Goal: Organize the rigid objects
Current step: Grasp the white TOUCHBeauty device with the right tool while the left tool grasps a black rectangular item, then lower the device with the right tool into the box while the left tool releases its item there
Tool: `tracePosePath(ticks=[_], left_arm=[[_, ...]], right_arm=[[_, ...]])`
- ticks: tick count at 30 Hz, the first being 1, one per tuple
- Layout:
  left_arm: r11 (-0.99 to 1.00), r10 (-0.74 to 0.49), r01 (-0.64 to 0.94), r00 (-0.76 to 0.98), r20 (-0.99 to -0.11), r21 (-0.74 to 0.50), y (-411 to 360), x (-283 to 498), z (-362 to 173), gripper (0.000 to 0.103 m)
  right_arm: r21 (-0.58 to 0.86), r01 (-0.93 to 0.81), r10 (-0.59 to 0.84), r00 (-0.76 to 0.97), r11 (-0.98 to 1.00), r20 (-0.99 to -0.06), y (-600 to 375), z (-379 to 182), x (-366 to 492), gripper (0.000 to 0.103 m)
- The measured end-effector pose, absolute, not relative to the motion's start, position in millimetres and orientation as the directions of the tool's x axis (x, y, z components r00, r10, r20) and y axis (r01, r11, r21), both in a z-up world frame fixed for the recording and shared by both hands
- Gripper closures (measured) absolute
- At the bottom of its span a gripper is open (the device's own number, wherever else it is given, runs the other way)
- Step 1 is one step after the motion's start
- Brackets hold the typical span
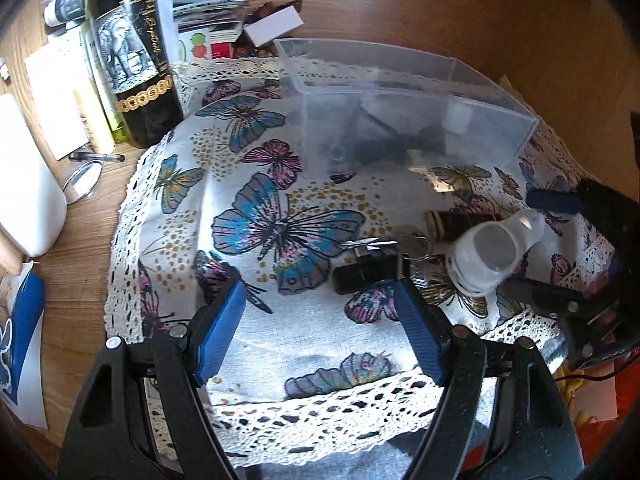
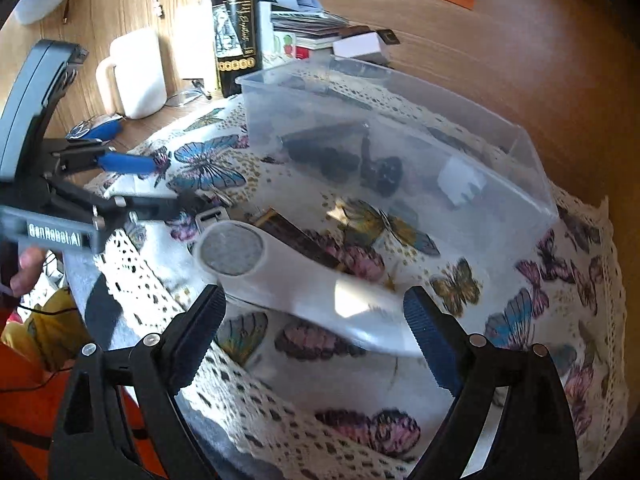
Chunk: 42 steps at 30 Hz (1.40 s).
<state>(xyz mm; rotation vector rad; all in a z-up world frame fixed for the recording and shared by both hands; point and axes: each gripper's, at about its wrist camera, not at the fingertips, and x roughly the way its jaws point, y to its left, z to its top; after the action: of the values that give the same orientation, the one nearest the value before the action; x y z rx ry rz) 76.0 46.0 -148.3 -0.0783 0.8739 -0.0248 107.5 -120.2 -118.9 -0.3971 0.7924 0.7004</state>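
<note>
Right gripper: jaws wide, white plastic funnel-shaped bottle lying between, ungripped. Left gripper: jaws wide, empty, beside black rectangular block.

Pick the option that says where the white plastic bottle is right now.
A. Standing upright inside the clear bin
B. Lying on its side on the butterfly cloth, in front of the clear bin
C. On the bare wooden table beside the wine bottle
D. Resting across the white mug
B: the white plastic bottle lies on its side on the butterfly cloth, outside the clear bin.
</note>
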Motion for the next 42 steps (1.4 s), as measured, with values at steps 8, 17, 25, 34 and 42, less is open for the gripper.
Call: tracePosePath(ticks=[8,17,25,34,42], left_arm=[[0.999,-0.038,-0.004,0.641,-0.766,-0.053,45,74,-149,0.036],[0.994,-0.078,0.108,0.637,-0.767,-0.011,19,84,-155,0.054],[0.998,-0.055,0.05,0.66,-0.75,-0.03,16,94,-157,0.061],[0.999,-0.015,-0.013,0.684,-0.729,-0.033,29,78,-150,0.061],[0.999,0.014,-0.043,0.763,-0.646,-0.029,38,68,-113,0.061]], right_arm=[[-0.093,-0.76,0.413,0.446,0.643,-0.794,-88,-128,118,0.035],[-0.005,-0.673,0.419,0.466,0.739,-0.779,-115,-122,119,0.069],[0.067,-0.631,0.433,0.447,0.773,-0.783,-138,-120,116,0.069],[0.105,-0.606,0.452,0.456,0.788,-0.767,-143,-127,116,0.073],[0.138,-0.57,0.483,0.515,0.81,-0.708,-151,-105,119,0.073]])
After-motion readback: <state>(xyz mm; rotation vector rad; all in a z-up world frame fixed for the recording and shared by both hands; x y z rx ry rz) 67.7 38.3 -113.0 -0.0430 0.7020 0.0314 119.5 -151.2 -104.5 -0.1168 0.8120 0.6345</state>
